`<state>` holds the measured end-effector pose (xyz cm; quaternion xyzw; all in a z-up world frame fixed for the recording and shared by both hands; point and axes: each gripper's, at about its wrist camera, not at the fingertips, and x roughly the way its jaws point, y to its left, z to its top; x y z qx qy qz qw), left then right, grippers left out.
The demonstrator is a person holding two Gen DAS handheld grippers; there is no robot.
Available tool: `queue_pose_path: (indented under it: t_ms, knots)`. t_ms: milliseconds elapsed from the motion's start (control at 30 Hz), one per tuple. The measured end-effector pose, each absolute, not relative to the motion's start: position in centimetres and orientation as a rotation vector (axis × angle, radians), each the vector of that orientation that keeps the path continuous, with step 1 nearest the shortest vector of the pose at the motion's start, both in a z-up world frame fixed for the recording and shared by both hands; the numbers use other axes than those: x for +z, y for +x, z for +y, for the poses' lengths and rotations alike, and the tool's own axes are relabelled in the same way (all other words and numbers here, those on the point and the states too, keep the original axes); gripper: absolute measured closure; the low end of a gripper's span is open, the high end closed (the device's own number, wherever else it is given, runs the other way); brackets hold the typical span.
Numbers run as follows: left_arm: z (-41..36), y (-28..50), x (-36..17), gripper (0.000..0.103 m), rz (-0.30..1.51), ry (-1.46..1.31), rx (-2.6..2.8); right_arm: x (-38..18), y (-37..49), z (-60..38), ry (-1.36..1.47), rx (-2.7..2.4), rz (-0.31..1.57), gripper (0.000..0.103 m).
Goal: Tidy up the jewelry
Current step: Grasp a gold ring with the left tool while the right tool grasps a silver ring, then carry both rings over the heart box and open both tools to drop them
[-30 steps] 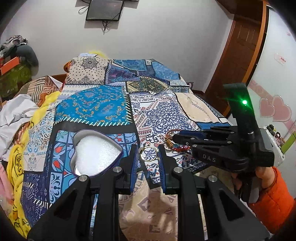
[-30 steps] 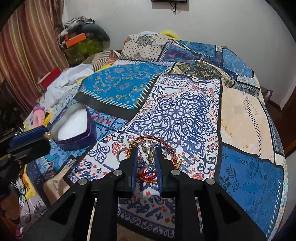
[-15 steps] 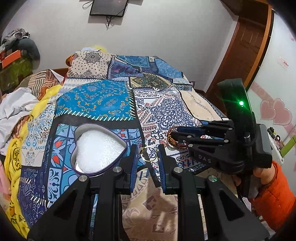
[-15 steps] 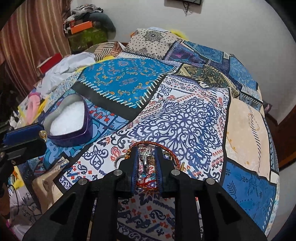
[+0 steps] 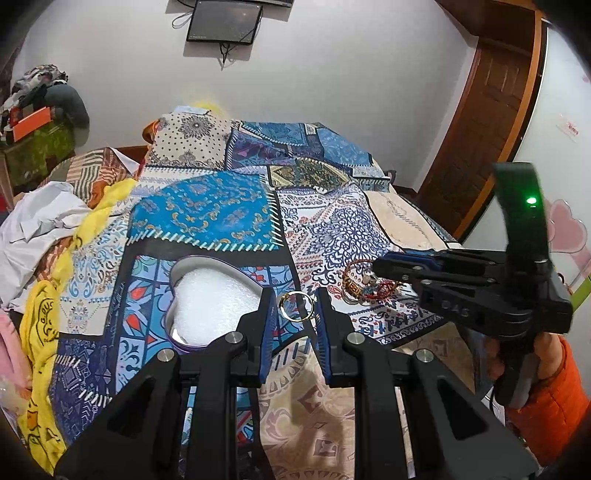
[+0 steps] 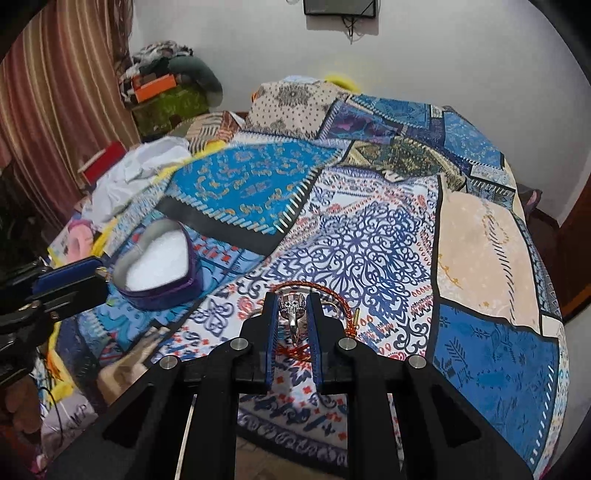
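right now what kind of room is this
Most likely a bedroom in a home. The work surface is a bed under a patchwork bedspread, a curtain hangs at one side, clothes are piled in a corner, and a small screen is mounted on the wall.

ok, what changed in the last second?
Right tongs lifted a silver ring clear of the red braided bracelet, which stays on the bedspread. Left tongs still hold the gold ring and have edged toward the heart-shaped box, which hasn't moved.
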<state>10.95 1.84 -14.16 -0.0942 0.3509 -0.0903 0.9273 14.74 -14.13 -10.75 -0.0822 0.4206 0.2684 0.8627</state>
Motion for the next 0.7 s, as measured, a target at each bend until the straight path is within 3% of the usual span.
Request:
queue_pose_path:
  t_ms: [700]
  knots:
    - [7.1, 9.7, -11.1, 0.083, 0.617, -0.188, -0.071, -4.1, 11.5, -8.7, -0.118, 0.718, 0.685, 0.089]
